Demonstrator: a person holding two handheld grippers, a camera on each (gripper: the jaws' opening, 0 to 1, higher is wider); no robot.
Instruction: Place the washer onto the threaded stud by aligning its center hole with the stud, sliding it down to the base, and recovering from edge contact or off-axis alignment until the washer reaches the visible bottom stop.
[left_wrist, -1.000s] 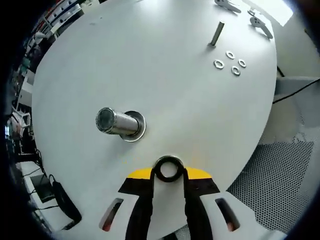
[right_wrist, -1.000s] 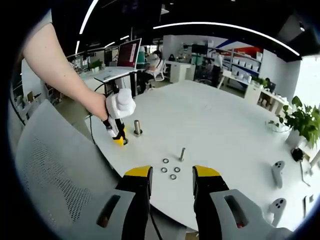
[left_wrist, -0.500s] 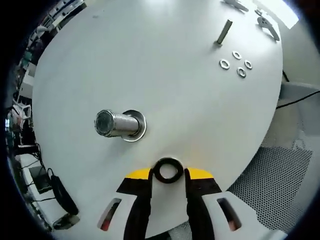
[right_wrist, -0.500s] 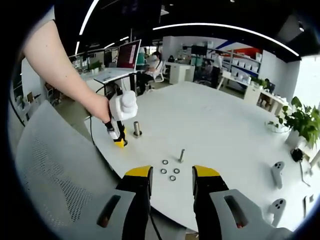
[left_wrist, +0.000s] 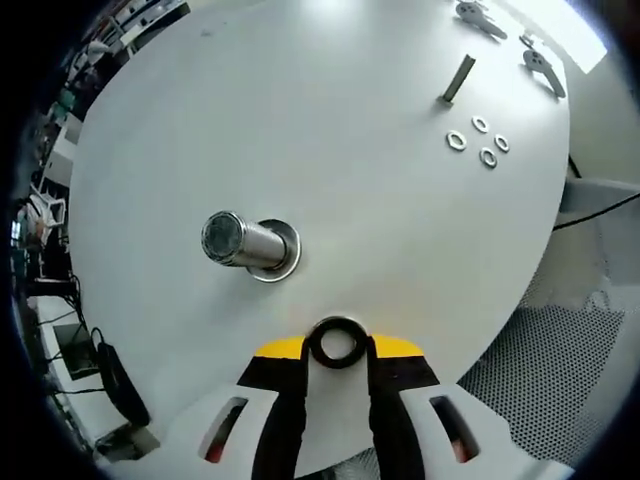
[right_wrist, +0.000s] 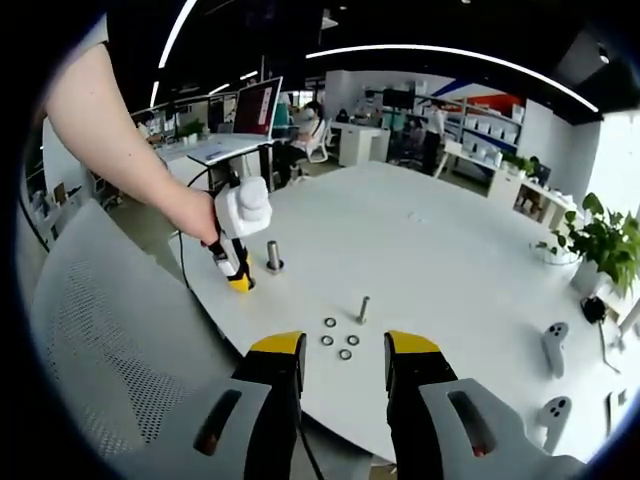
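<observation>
**Washer clamped in left claw, short of the stud**

Held flat between the tips of the left claw (left_wrist: 338, 343): a dark washer (left_wrist: 338, 342), hole open toward the camera, pads pressed against its rim on both sides. Ahead and to the left along the jaws in the left gripper view: the threaded stud (left_wrist: 240, 241), standing on the white tabletop (left_wrist: 350, 170) with its end face turned toward the lens and a bright ring at its foot. Washer clearly apart from the stud, not over it; stud axis roughly upright from the tabletop, so washer hole to be brought over the top end and lowered along that axis. Judged step: approach and alignment, nothing threaded yet.

Left claw (right_wrist: 238, 281) far nearer the stud (right_wrist: 273, 255) than the right, seen just beside it in the right gripper view, gripped by a hand (right_wrist: 196, 216). Right claw (right_wrist: 335, 345) apart and empty, hanging back near the tabletop's near edge.

Farther off on the round tabletop: a second, thinner stud (left_wrist: 458, 80) with four loose washers (left_wrist: 479, 141) beside it, and two white controllers (right_wrist: 553, 380) near the far edge. Around it: a mesh chair (right_wrist: 100, 340), open-plan office beyond, potted plants (right_wrist: 600, 240) to one side.
</observation>
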